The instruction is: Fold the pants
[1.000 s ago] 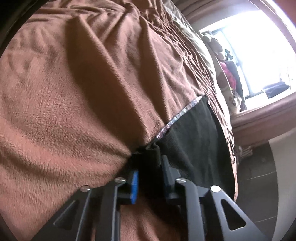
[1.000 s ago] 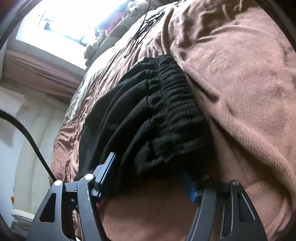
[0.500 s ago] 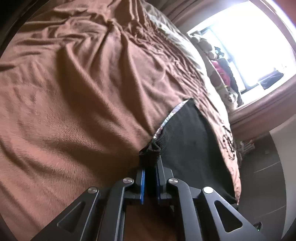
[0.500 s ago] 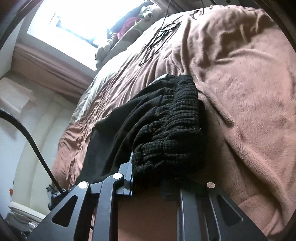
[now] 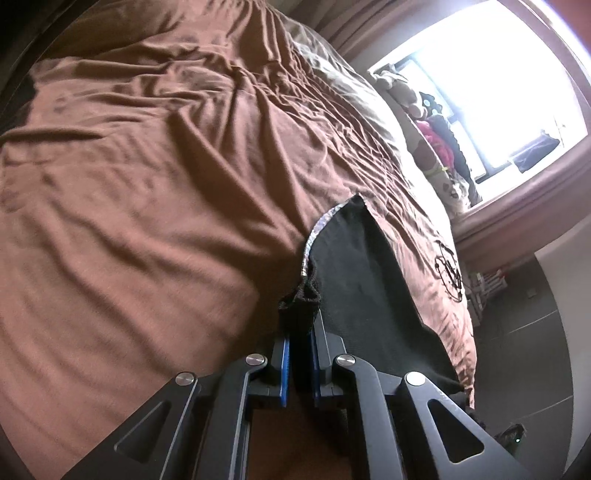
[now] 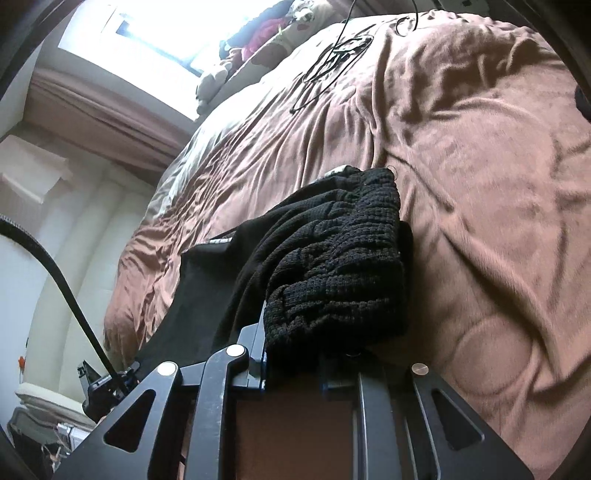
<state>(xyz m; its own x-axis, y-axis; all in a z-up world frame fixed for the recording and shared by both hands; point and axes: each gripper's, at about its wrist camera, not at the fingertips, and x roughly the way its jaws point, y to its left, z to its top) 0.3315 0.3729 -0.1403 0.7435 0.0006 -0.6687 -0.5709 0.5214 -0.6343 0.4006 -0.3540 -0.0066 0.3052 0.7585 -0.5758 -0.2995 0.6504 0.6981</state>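
The left gripper [image 5: 299, 354] is pressed tight on a small bunch of the black pants [image 5: 365, 295]. The bunch is pinched between the two blue pads [image 5: 284, 365], and a bit of cloth sticks out just past the tips. From that pinch, one flat part of the pants is stretched away ahead and to the right of the gripper. A shiny strip [image 5: 314, 236] is seen along the left edge of that part. The brown blanket [image 5: 147, 184] is spread out ahead and to the left of the gripper, with many wrinkles in it.

The right gripper [image 6: 291, 373] is closed on the thick, bumpy waistband [image 6: 340, 266] of the pants. Its jaws were closing within the last second, and now the cloth is squeezed between them. The waistband is piled up just ahead of the tips, and only part of the left blue pad can be seen. The rest of the pants hangs down to the left of the gripper. The blanket lies ahead and to the right of it. Thin black cords [image 6: 332, 62] are lying on the blanket far ahead. A bright window [image 6: 166, 33] is seen far ahead to the left.
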